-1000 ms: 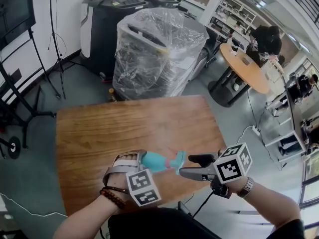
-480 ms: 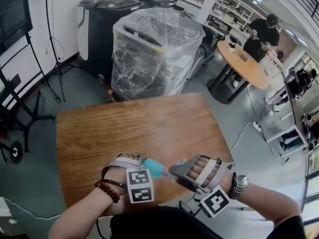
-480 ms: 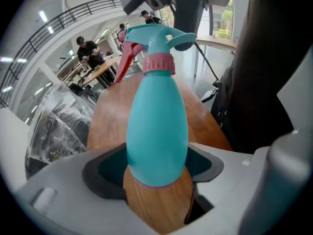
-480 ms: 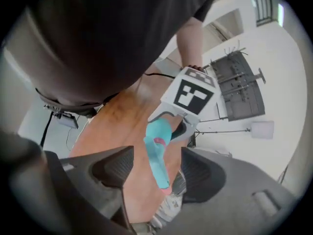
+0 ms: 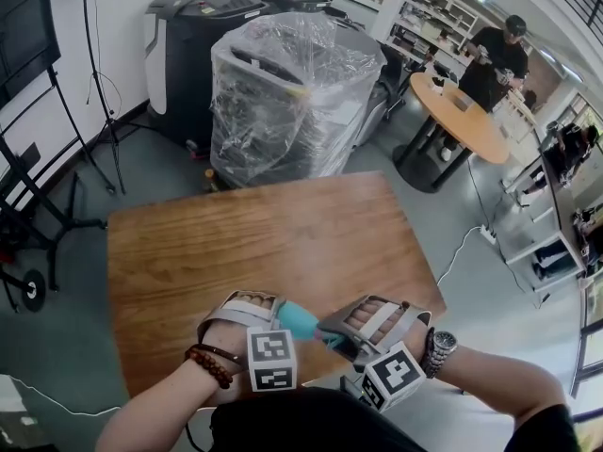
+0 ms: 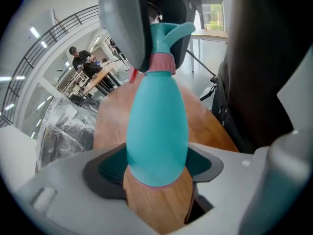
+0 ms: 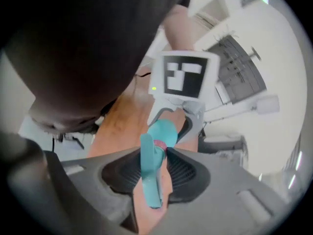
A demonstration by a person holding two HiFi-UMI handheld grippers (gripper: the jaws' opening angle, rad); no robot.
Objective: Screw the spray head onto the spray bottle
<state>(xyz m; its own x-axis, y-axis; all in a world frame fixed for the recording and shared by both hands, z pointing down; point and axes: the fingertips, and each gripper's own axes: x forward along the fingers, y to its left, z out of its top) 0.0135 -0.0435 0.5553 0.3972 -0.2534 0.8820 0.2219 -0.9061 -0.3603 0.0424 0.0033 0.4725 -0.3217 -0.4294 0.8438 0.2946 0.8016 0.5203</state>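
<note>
In the head view, both hands are being held close together over the near edge of the desk (image 5: 236, 243). The wrists are being bent inward, with the left gripper (image 5: 281, 316) and the right gripper (image 5: 332, 331) facing each other across the spray bottle (image 5: 300, 322).

In the left gripper view, the teal body of the spray bottle (image 6: 156, 131) is being clamped between widely spread jaws, its neck pointing away.

In the right gripper view, the spray head (image 7: 149, 173) is being gripped at the neck of the spray bottle by narrow-set jaws that have just been closing.
</note>
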